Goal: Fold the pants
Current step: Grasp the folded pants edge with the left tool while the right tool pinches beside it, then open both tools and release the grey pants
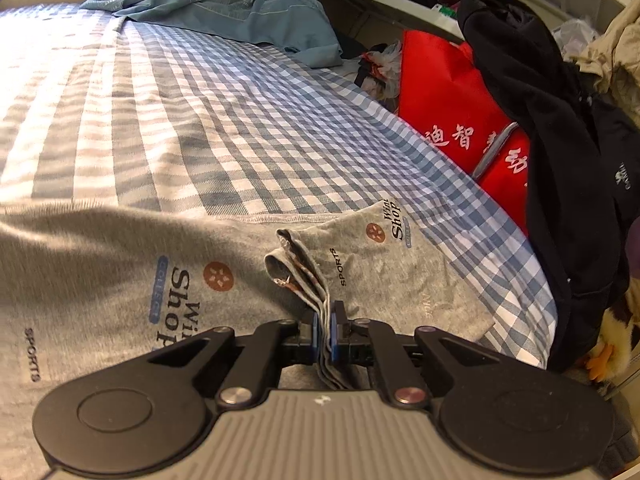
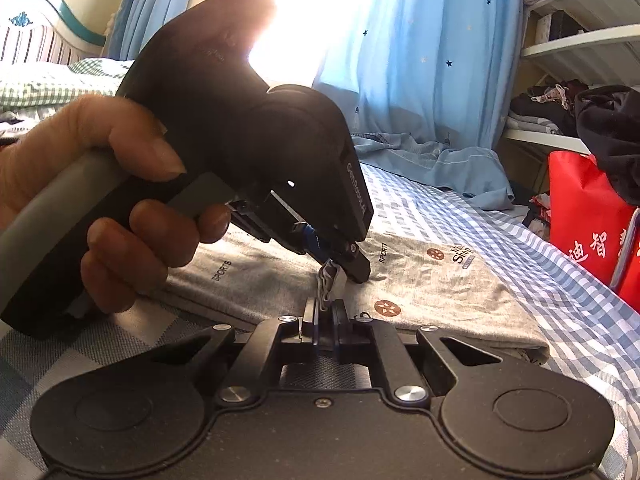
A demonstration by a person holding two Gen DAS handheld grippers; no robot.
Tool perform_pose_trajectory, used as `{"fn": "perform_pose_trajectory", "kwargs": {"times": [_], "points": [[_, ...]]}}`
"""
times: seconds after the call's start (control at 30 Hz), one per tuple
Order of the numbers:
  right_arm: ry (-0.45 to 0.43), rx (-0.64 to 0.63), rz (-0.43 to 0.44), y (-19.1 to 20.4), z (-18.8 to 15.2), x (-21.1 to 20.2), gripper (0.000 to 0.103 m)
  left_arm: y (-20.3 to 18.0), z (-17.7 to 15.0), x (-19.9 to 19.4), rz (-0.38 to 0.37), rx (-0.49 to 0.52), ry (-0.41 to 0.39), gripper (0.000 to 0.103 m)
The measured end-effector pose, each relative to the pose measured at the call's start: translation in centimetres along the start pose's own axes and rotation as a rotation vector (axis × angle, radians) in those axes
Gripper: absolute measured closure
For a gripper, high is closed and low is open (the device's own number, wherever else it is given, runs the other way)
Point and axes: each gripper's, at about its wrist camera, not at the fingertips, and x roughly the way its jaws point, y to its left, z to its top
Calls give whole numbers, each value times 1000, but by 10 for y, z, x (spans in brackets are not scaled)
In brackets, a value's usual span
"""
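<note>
Grey pants (image 1: 120, 264) lie on the checked bed (image 1: 200, 112); left tongs (image 1: 325, 324) and right tongs (image 2: 326, 312) both pinch one bunched edge, which may slip free if pulled unevenly.

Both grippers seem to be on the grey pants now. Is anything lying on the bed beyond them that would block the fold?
Nothing visible. The left gripper and right gripper each pinch bunched cloth of the grey pants. Beyond them the checked bedsheet lies bare up to the blue curtain. The red bag sits off the bed's edge.
</note>
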Motion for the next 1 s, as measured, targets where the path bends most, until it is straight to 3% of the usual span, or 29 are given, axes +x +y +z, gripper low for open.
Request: {"fn": "perform_pose_trajectory", "kwargs": {"times": [0.27, 0.47, 0.57, 0.77, 1.0], "points": [[-52, 1, 1, 14, 26, -19, 96, -9, 16, -40, 34, 39, -4, 98], [-91, -4, 102, 48, 52, -31, 96, 30, 20, -93, 44, 7, 20, 98], [-96, 5, 180, 75, 62, -31, 96, 51, 17, -123, 84, 29, 13, 98], [-56, -25, 313, 127, 71, -23, 96, 88, -1, -158, 198, 66, 27, 98], [24, -68, 383, 160, 67, -16, 96, 123, -26, -160, 229, 15, 55, 98]]}}
